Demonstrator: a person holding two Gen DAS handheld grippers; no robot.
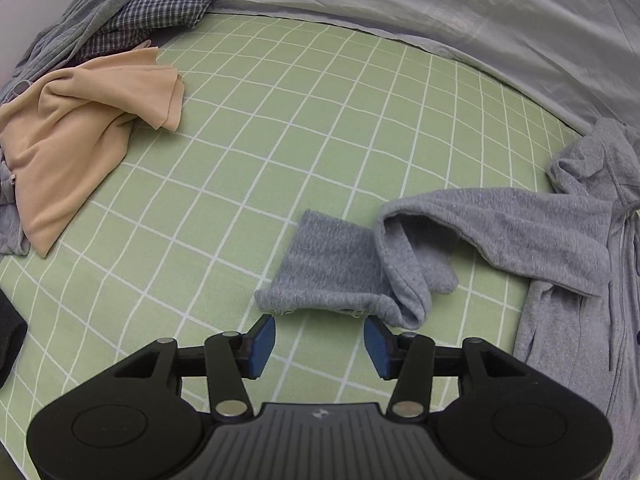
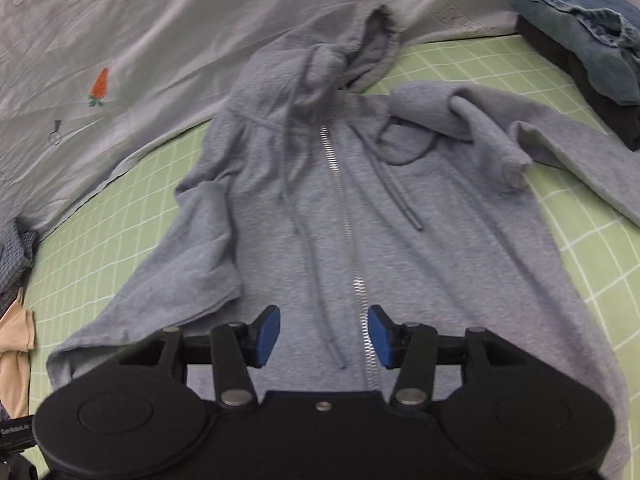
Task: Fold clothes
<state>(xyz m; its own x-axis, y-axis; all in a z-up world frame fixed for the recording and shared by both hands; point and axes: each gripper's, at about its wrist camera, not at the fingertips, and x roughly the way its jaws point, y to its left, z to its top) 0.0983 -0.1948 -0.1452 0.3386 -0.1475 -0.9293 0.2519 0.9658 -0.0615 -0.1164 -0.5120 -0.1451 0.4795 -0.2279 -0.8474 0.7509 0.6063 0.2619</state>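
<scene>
I am seeing no container in either view; everything is lying loose on the green grid-patterned bedsheet.

Through the right wrist camera I am looking down the front of the grey zip hoodie, which is lying face up and spread along the sheet, its hood resting against the pale grey quilt with carrot embroidery. Its metal zipper is running straight toward me, with the drawcords trailing beside it. Only this view is giving me the folded denim garment on a dark pile at far right.

The left wrist camera is giving me what the other cannot: the hoodie's sleeve reaching out over the sheet, its cuff doubled over, and at far left a heap with a peach top lying over a checked shirt and a grey ribbed garment.

My left gripper is standing wide apart, holding nothing, its blue pads just short of the cuff edge. My right gripper is likewise spread wide and empty, straddling the zipper above the hoodie's lower front; I cannot tell whether the pads are touching cloth.
</scene>
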